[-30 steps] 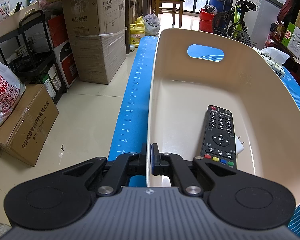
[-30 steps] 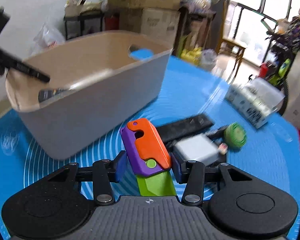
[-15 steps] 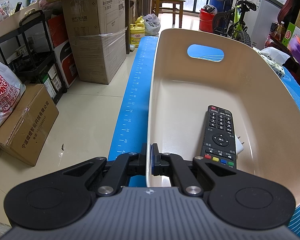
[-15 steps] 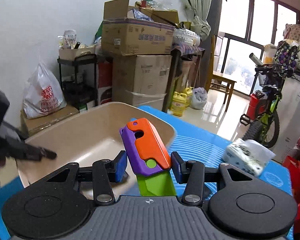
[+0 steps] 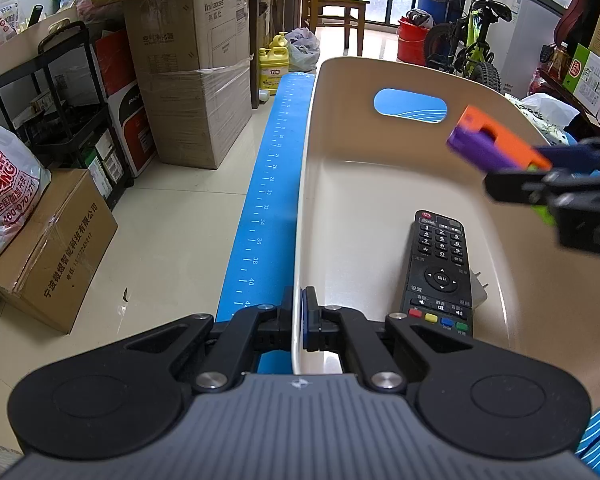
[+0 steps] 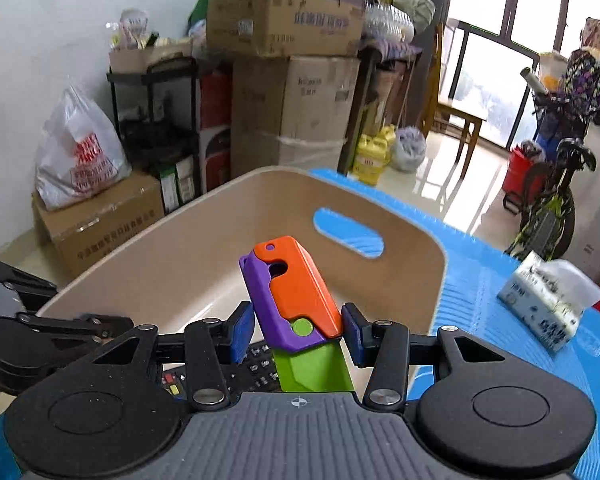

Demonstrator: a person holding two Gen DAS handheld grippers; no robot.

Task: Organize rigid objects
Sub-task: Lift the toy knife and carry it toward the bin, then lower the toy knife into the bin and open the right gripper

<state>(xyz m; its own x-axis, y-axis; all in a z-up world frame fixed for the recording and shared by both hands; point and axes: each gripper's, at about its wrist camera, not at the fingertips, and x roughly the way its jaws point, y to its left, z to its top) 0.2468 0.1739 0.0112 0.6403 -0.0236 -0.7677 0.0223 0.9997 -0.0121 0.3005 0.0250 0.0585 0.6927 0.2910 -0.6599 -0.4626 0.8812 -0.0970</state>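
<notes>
A beige bin with a handle cut-out stands on the blue mat. My left gripper is shut on the bin's near rim. A black remote lies inside the bin on a white plug. My right gripper is shut on an orange, purple and green toy and holds it above the open bin. The toy and the right gripper also show at the right of the left wrist view. The left gripper shows at the left of the right wrist view.
A white tissue pack lies on the mat right of the bin. Cardboard boxes, a black shelf and a plastic bag stand on the floor to the left. A bicycle stands beyond the table.
My right gripper has lifted the toy from the mat and carried it over the bin. The left gripper has stayed clamped on the rim.
</notes>
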